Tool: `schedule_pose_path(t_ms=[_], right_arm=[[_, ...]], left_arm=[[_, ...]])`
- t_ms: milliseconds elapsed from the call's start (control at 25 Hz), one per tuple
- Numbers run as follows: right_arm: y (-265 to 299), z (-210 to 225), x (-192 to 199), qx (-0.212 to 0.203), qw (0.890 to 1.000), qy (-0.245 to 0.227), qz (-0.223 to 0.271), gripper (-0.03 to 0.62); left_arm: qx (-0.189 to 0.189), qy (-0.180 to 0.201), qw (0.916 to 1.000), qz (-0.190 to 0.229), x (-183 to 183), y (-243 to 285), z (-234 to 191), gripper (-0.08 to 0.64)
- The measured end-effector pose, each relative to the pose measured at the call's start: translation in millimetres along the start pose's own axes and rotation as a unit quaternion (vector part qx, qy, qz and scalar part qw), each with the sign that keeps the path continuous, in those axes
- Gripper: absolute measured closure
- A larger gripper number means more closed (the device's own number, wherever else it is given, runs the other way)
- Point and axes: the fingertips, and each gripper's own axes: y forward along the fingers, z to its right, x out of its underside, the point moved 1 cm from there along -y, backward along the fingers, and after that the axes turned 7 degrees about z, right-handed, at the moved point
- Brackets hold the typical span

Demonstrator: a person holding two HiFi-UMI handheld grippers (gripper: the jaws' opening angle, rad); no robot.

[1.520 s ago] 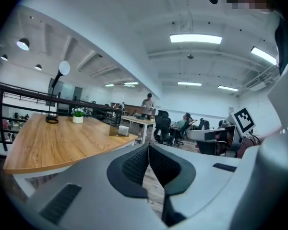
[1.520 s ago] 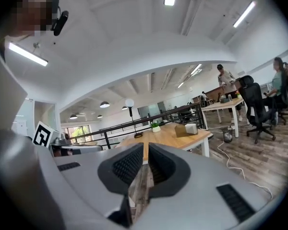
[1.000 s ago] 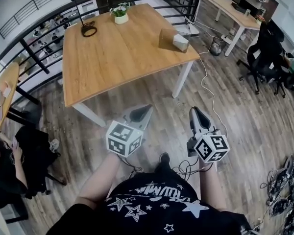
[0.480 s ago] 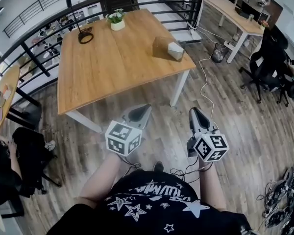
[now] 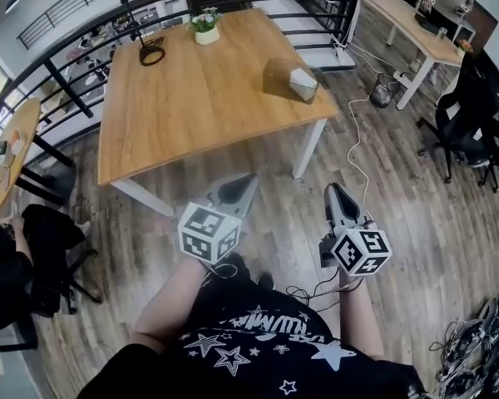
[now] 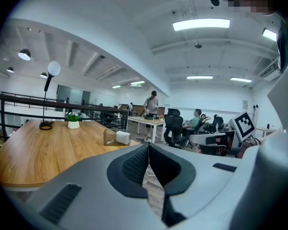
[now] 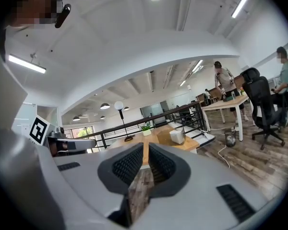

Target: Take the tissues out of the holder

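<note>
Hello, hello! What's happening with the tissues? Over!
Left gripper and right gripper shut, empty. Tissue holder at the table's right edge, tissues inside, not yet reached. Floor between; white cable by the table leg.

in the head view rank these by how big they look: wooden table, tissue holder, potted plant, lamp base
1. wooden table, by far the largest
2. tissue holder
3. potted plant and lamp base: these look about alike, both at the table's far end, so I won't rank them.
</note>
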Motion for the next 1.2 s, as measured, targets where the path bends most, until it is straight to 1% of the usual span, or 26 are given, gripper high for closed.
schedule_pose_path(t_ms=[200, 320, 520, 760, 880, 1200], right_arm=[[15, 4, -2, 0.000, 1.000, 0.009, 0.002, 0.551], [27, 6, -5, 0.002, 1.000, 0.000, 0.001, 0.551], [50, 25, -9, 0.027, 1.000, -0.008, -0.001, 0.551], [97, 41, -17, 0.045, 0.999, -0.020, -0.004, 0.551], [125, 51, -21, 0.053, 0.998, -0.018, -0.004, 0.552], [208, 74, -26, 0.063, 0.998, -0.022, -0.015, 0.551]], left_arm=[[0.005, 0.008, 1.0000, -0.001, -1, 12, -9, 0.545], [0.010, 0.004, 0.9999, -0.002, -1, 28, -20, 0.545], [0.030, 0.001, 0.9995, 0.002, -5, 61, -37, 0.545], [0.042, -0.009, 0.9991, 0.007, -15, 104, -81, 0.545], [0.050, -0.009, 0.9987, 0.003, -19, 127, -103, 0.545], [0.066, -0.016, 0.9977, 0.001, -28, 193, -161, 0.545]])
